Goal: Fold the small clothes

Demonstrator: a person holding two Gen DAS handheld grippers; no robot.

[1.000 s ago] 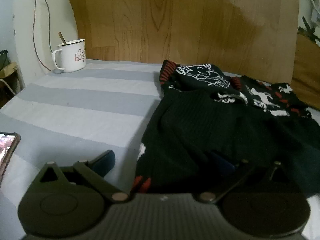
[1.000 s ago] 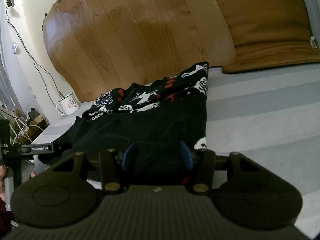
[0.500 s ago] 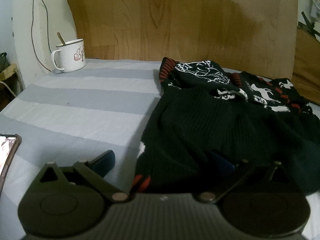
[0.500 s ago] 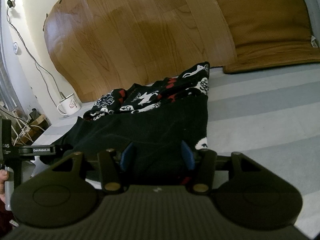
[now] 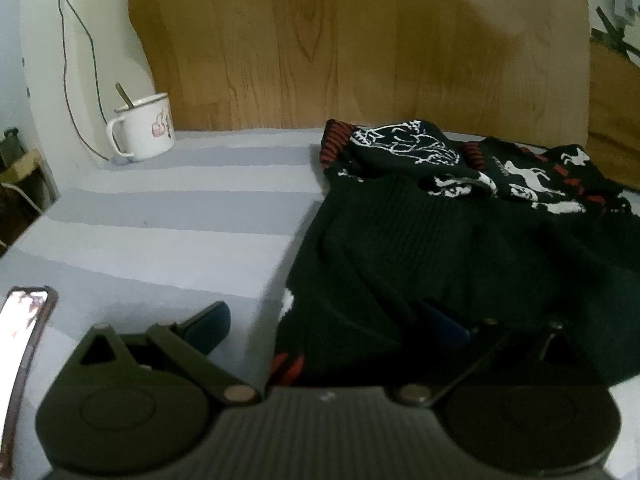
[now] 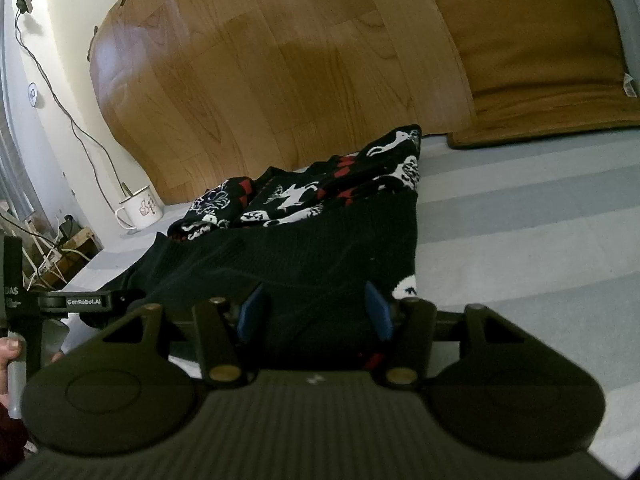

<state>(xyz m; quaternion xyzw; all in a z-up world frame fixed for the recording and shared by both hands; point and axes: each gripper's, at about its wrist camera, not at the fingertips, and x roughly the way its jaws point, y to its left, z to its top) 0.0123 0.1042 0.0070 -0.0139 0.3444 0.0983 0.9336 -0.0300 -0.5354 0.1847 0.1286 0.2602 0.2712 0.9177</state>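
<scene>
On the striped bed (image 5: 168, 240), both grippers' fingers (image 5: 208, 322) (image 6: 252, 312) spread wide, straddling the sweater (image 6: 320, 248)

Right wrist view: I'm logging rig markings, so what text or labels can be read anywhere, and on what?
"GenRobot.AI" on the left gripper's black bar.
"DAS" on the upright black handle at the far left; the smaller print under it is too small to read.
The white tag on the brown cushion is too blurred to read.
The mug bears a picture, with no readable words.
</scene>
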